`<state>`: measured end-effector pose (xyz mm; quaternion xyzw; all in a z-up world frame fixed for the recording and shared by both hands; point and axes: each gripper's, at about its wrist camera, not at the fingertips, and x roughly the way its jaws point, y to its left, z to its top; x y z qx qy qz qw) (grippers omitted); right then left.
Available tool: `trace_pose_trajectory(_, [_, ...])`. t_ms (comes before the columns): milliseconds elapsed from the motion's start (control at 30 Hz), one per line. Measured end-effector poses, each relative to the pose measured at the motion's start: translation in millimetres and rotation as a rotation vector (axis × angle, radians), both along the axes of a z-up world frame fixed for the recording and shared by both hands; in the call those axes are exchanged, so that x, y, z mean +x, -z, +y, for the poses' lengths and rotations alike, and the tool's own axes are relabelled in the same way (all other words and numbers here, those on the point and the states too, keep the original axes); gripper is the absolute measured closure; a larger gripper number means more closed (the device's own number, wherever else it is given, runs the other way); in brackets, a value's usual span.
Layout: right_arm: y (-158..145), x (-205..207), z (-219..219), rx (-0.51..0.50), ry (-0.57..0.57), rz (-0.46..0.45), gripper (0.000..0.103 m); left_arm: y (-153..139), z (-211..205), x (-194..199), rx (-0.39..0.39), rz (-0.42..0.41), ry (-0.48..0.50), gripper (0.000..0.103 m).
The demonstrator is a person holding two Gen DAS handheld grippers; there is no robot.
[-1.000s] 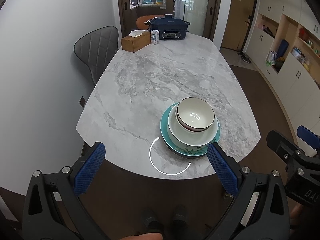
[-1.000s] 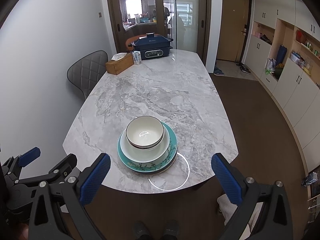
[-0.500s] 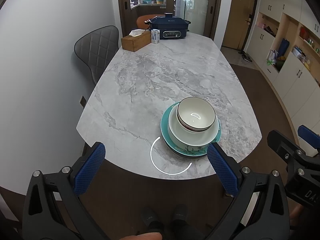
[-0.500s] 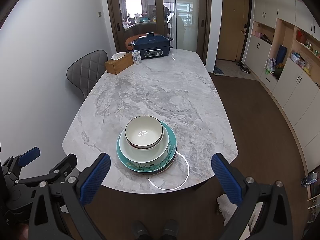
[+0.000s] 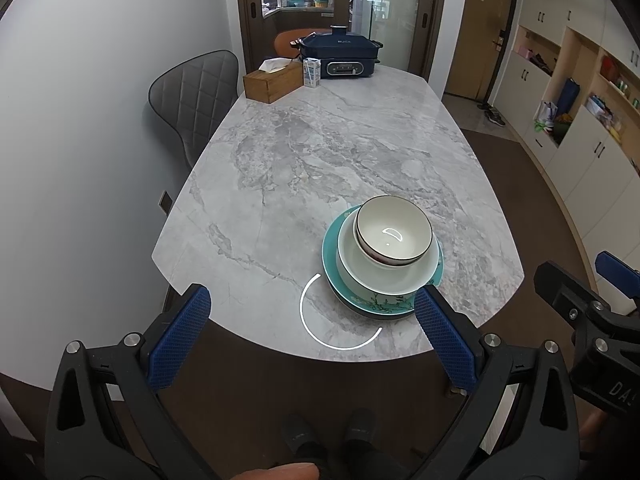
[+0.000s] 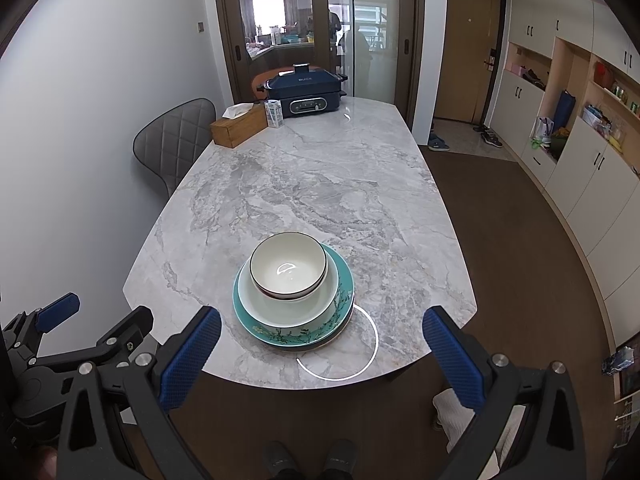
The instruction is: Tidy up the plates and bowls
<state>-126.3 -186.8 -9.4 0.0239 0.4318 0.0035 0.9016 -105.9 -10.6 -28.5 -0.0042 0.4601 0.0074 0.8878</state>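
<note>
Marble table [image 6: 320,184] with stacked bowls [image 6: 288,268] on its near end, both grippers [image 5: 316,336] [image 6: 320,356] wide apart, empty.

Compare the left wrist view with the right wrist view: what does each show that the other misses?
Only the left wrist view shows the left gripper wide open from behind, with the right gripper's body at its right edge. Only the right wrist view shows the right gripper open from behind, a white cloth below the table edge, and blue shoes by the door. Both show the stacked bowls on the teal plate, the marble table, tissue box and blue cooker.
</note>
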Motion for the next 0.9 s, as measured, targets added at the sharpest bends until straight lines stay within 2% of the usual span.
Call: trace_pose_trajectory(900, [0.0, 0.6, -6.8, -0.001, -0.004, -0.001, 0.000, 5.9, 2.7, 3.4, 0.000, 0.004, -0.004, 0.001])
